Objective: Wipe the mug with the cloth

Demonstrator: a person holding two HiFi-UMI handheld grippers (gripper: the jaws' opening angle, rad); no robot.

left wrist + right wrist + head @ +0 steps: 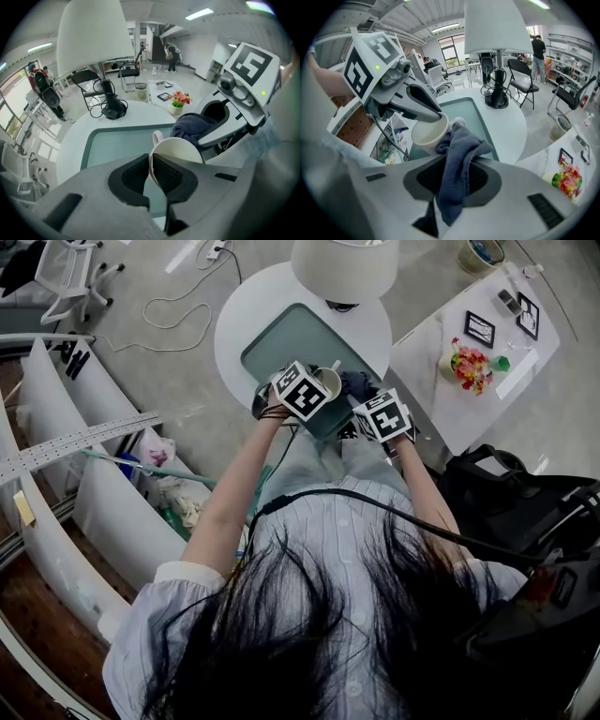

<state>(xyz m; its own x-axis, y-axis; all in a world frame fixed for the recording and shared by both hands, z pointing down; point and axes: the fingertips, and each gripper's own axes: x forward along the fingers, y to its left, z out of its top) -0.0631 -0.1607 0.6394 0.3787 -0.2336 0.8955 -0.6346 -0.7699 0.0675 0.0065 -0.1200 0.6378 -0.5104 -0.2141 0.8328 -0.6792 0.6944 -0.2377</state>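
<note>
Working above the near edge of the round white table (242,310), you hold both tools over the green mat (295,338), whose far half lies bare. The lamp (345,266) stands at the table's far side, and a marble side table (427,381) with flowers (471,365) sits just to your right. Your left gripper (150,171) pinches the mug (177,149), its rim between the 2 jaws. Your right gripper (452,180) is clamped on the blue-grey cloth (459,154), whose bunched top touches the mug's side beside the handle.
</note>
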